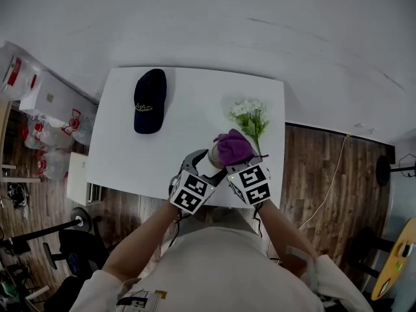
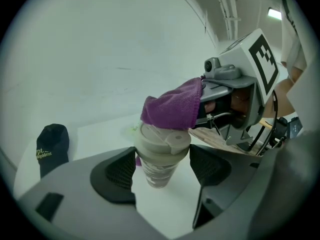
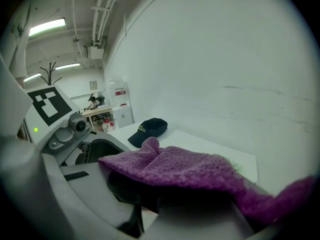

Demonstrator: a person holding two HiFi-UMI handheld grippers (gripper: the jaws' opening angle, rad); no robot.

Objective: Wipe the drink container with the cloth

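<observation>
Up close, left gripper [image 2: 161, 169] closed around a lidded takeaway cup [image 2: 159, 156], pads meeting the lid rim on both sides. Cup stands upright near the front edge of the white table [image 1: 195, 109]. Right gripper [image 1: 239, 166] clamps a purple cloth [image 1: 233, 147], bunched and draped over its jaws, and the cloth rests on top of the cup lid. Just beyond, a bunch of white flowers [image 1: 250, 117] lies on the table. Farther left, a dark baseball cap [image 1: 149, 99], well apart from the cup.
</observation>
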